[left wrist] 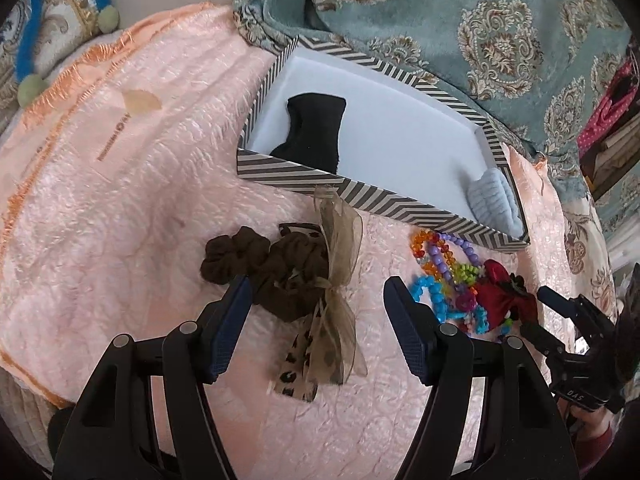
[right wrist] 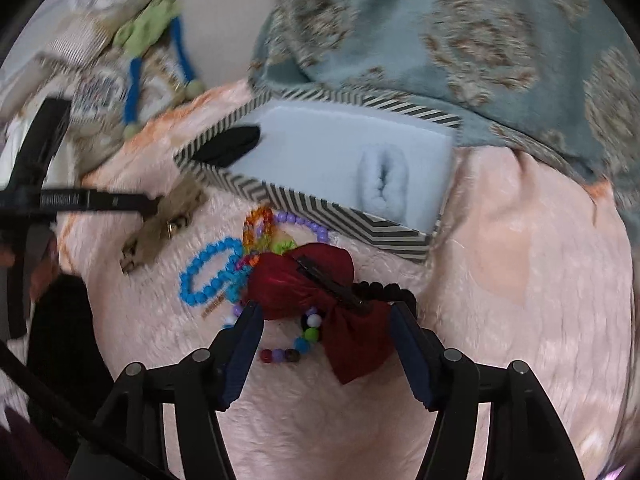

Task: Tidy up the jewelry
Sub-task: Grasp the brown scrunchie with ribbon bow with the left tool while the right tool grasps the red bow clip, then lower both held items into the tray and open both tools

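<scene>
A striped open box point(left wrist: 360, 194) with a white inside lies on the pink bedspread. It holds a black cloth item point(left wrist: 316, 132) and a light blue scrunchie point(left wrist: 496, 196). My left gripper point(left wrist: 318, 292) is open over a brown scrunchie point(left wrist: 276, 272) with a sheer bow and leopard ribbon point(left wrist: 332, 320). My right gripper point(right wrist: 326, 314) is open around a dark red bow clip point(right wrist: 320, 296); it also shows in the left wrist view point(left wrist: 508, 296). Coloured bead bracelets point(right wrist: 224, 272) lie beside and under the bow. The box point(right wrist: 320, 204) is just behind.
A teal patterned blanket point(left wrist: 480, 32) is bunched behind the box. A cushion with blue cords point(left wrist: 60, 12) sits at the far left. The pink bedspread point(left wrist: 120, 184) stretches left. The other gripper shows at the right edge of the left wrist view point(left wrist: 568, 332).
</scene>
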### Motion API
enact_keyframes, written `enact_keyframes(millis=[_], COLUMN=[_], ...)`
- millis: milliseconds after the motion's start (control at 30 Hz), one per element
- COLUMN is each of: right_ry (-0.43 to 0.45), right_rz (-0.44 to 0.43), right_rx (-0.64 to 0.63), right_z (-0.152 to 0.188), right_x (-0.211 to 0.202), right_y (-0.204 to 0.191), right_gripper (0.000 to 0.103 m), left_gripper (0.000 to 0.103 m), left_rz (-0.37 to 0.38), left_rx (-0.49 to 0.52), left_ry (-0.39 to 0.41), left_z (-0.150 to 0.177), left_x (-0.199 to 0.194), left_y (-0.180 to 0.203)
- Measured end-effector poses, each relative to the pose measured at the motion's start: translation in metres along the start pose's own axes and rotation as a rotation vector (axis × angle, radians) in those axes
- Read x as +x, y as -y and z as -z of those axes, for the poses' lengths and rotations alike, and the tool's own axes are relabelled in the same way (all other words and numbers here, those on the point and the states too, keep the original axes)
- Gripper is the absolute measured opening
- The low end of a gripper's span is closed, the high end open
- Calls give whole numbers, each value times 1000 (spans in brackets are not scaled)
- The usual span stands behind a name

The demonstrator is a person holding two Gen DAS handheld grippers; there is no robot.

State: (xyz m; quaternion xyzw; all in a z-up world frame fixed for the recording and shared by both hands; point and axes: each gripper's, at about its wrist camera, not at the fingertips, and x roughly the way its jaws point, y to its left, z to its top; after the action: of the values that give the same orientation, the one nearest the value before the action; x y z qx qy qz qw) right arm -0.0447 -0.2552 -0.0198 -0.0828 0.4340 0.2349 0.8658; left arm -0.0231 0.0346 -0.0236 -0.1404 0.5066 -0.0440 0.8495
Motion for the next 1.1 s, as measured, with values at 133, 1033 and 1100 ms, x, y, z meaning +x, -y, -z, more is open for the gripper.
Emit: enact_keyframes(millis=[133, 1033, 1100], right_ry=[-46, 149, 159], right_rz=[-37, -126, -131], right_rx=[-93, 145, 153], right_z=[-8, 10, 10], right_x=[14, -46, -50], right_y=[6, 21, 20], right_gripper=[62, 16, 16], left_gripper=[70, 22, 22], left_rz=[-1, 74, 79], left_rx=[-7, 54, 59], left_ry=[-13, 66, 80], left_z=[-4, -9, -11], left_x=[9, -44, -51], left_y=[1, 5, 7])
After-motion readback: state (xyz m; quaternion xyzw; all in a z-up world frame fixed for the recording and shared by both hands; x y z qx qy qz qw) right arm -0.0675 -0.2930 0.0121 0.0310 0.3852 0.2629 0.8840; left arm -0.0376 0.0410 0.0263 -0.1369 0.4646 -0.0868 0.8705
